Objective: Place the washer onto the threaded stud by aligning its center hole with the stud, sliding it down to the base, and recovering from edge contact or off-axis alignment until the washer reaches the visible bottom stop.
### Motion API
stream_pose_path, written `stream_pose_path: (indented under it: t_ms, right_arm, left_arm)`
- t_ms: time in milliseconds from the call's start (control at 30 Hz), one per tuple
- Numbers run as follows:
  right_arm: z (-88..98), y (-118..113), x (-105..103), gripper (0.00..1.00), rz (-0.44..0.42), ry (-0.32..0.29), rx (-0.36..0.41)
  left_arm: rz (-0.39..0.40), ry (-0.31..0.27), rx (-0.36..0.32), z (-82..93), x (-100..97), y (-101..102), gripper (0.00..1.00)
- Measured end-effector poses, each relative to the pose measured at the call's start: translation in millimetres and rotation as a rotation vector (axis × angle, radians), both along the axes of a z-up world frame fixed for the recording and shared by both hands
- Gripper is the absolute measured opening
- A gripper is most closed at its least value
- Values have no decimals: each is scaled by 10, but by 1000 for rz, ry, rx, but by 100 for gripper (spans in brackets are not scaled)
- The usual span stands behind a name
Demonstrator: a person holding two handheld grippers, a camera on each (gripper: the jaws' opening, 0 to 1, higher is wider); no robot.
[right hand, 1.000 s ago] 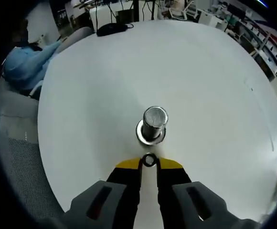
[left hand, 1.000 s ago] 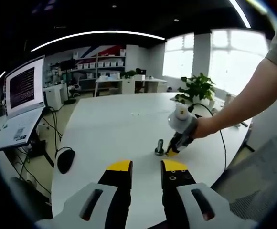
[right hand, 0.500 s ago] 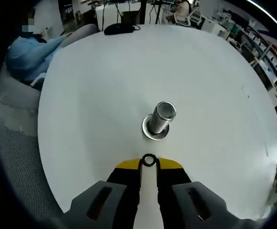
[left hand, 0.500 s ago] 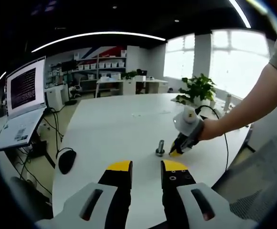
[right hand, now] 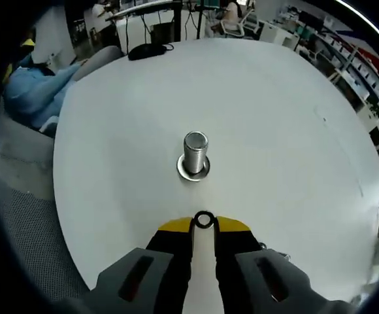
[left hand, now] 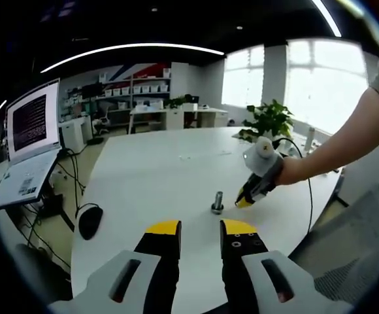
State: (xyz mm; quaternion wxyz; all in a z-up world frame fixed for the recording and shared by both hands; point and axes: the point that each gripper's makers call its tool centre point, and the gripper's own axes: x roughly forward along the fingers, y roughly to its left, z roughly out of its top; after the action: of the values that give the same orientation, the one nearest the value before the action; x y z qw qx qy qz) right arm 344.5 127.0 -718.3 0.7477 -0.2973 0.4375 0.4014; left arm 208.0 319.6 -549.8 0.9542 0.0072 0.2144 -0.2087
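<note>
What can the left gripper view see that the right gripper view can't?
The left gripper view has the laptop, the black mouse, a potted plant, bright windows, and the right claw from outside, held by a person's hand. The right gripper view has the small washer pinched in that claw's tips, and a blue sleeve at the table's edge. Both show the white table and the upright threaded stud.
</note>
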Motion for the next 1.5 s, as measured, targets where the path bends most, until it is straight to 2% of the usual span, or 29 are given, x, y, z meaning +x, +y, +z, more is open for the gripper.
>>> stream_pose_path:
  t_ms: [200, 367, 600, 667, 833, 1200, 1500]
  right_arm:
    - [141, -81, 33, 14, -33, -24, 30]
    - [268, -196, 95, 14, -63, -69, 55]
    - [554, -325, 273, 14, -93, -172, 99]
    - [608, -345, 291, 14, -93, -181, 103]
    - [583, -473, 320, 14, -95, -187, 79]
    - [456, -674, 319, 14, -139, -135, 55]
    - [402, -647, 311, 14, -143, -100, 56]
  left_arm:
    - [-5, -3, -2, 9, -2, -11, 22]
    - [3, -4, -10, 18, 4, 7, 22]
    - [-18, 3, 0, 5, -9, -47, 22]
    - [-20, 4, 0, -1, -8, -47, 22]
    - [-29, 13, 8, -28, -9, -65, 22]
    - [-29, 20, 12, -38, -13, -64, 22]
    - [-25, 25, 15, -50, -16, -55, 22]
